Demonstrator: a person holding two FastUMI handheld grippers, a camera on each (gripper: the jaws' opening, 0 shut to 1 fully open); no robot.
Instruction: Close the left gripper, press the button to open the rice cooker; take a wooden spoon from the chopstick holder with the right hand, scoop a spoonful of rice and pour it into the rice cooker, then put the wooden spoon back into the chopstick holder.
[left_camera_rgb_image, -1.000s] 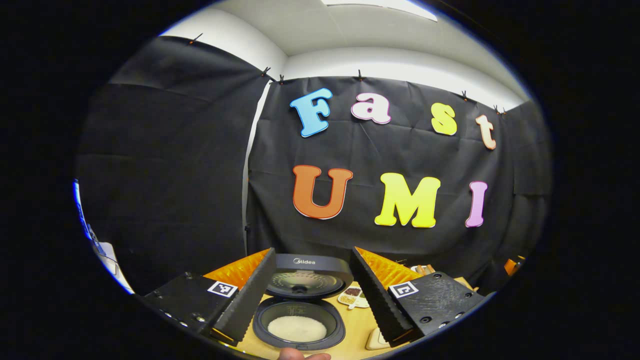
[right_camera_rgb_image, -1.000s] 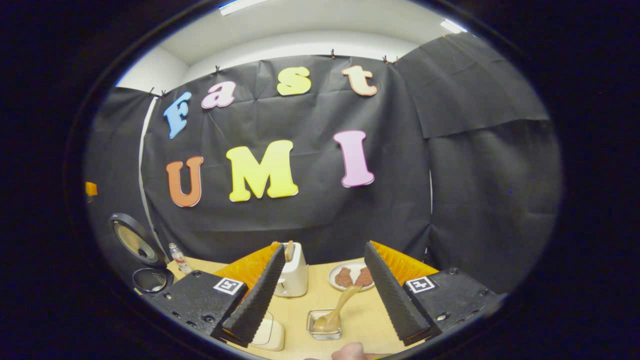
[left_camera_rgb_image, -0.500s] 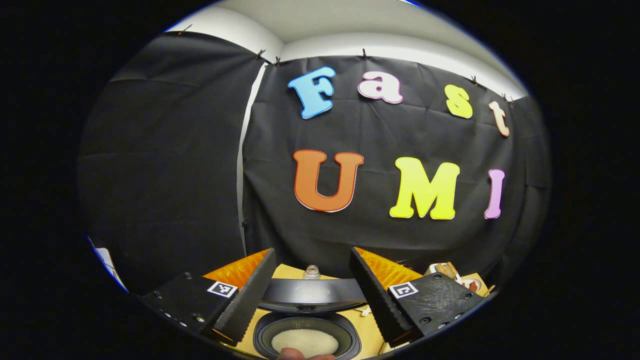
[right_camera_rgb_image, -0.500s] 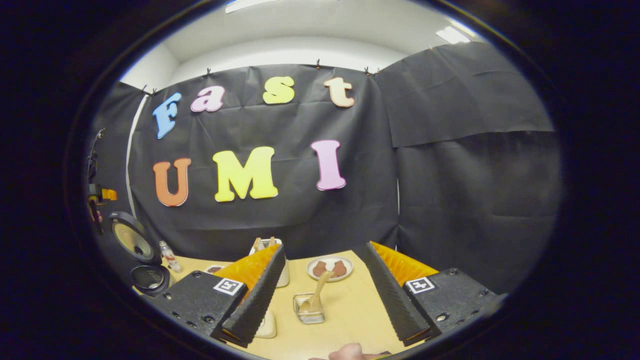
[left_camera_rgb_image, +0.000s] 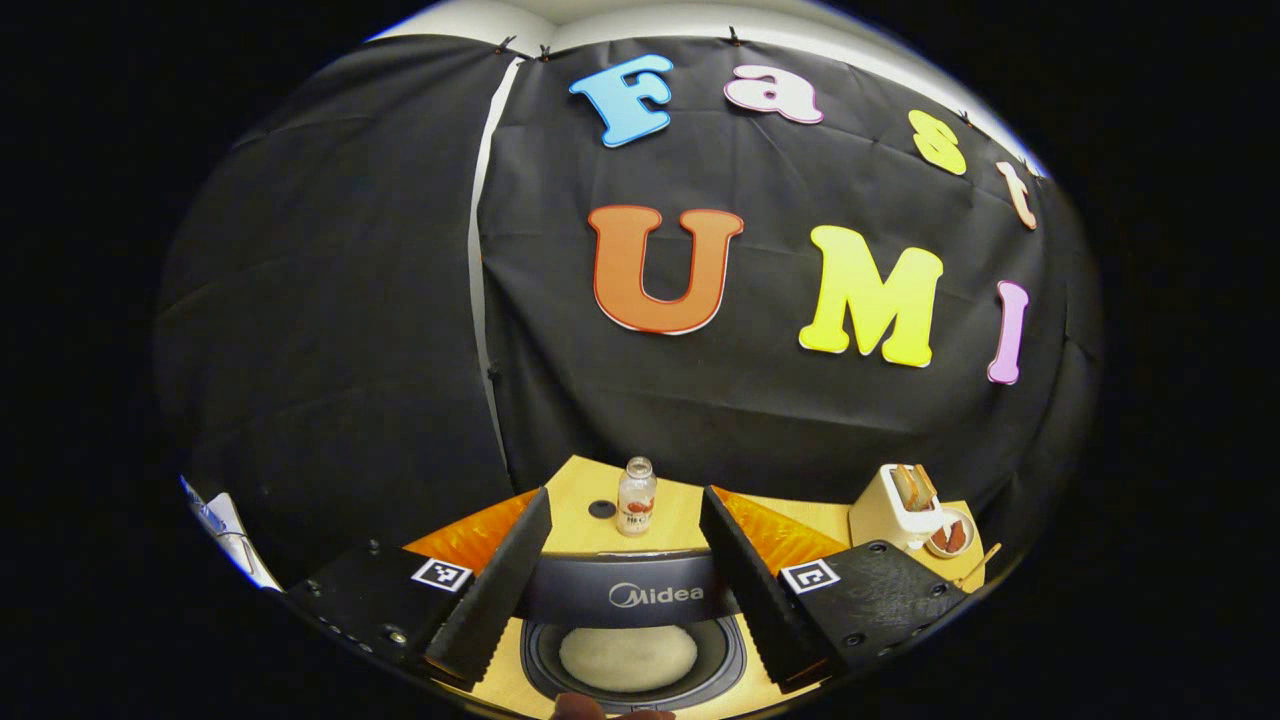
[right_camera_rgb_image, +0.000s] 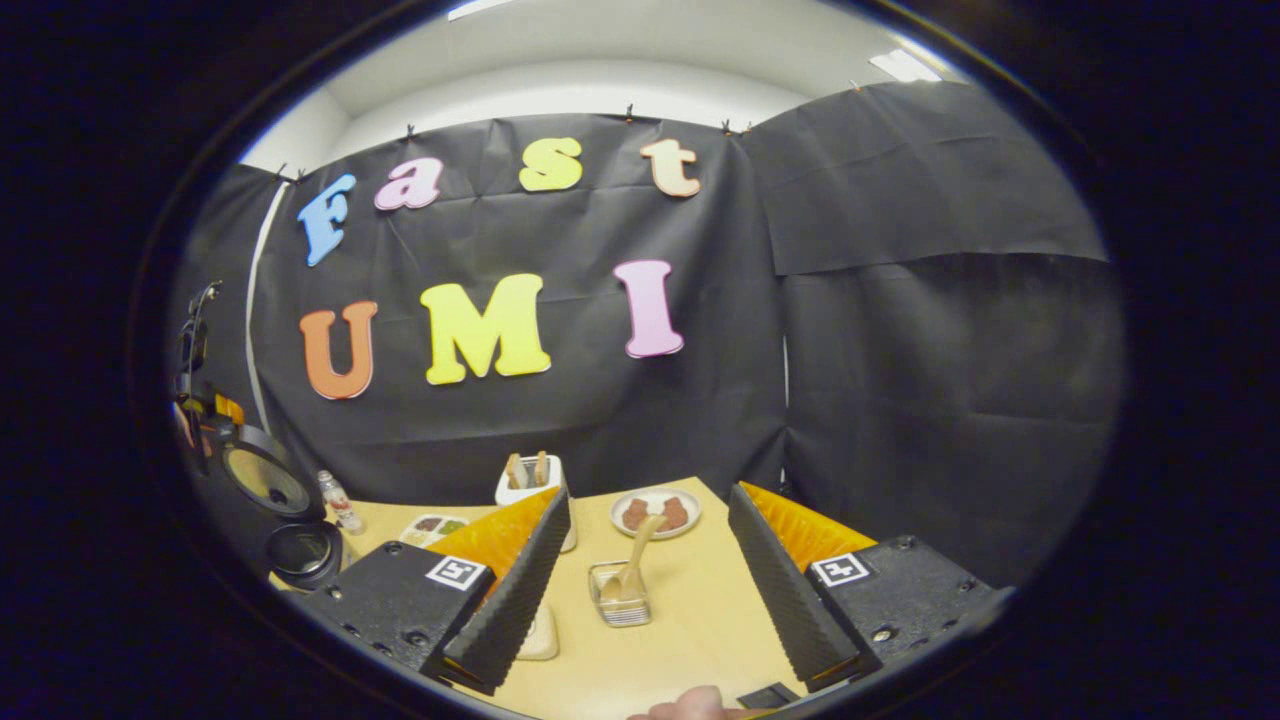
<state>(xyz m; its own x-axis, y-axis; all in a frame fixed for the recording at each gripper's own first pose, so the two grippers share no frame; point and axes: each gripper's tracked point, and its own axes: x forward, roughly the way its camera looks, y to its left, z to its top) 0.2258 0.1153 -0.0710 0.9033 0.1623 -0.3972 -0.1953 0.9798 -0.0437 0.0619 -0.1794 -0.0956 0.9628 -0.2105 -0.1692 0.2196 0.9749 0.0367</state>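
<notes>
Black cloth hangs behind a pale wooden table (right_camera_rgb_image: 690, 620) in the booth. From the left gripper view, the left gripper (left_camera_rgb_image: 625, 600) hovers over the rice cooker (left_camera_rgb_image: 635, 655) with its jaws spread wide and nothing between them. The cooker's lid (left_camera_rgb_image: 630, 595) stands raised, and a pale bed of rice (left_camera_rgb_image: 628, 657) lies in the pot below. Beyond the lid, a small clear bottle (left_camera_rgb_image: 636, 497) stands upright on the table. Off to the right sits a white toaster (left_camera_rgb_image: 893, 507) with slices sticking out of it, just beside a plate (left_camera_rgb_image: 948, 535).

From the right gripper view, the right gripper (right_camera_rgb_image: 650, 600) also has its jaws wide apart and holds nothing. Between its fingers, farther out on the table, the wooden spoon (right_camera_rgb_image: 630, 565) leans tilted in a small clear square holder (right_camera_rgb_image: 622, 605). Behind that lies a plate with two brown pieces (right_camera_rgb_image: 655, 512), and the toaster (right_camera_rgb_image: 533, 485) stands to its left. At the far left of the table is the open rice cooker (right_camera_rgb_image: 290, 520), with the little bottle (right_camera_rgb_image: 340, 503) near it and a small divided dish (right_camera_rgb_image: 432, 527) between bottle and toaster. A fingertip (right_camera_rgb_image: 690, 705) shows at the bottom edge.
</notes>
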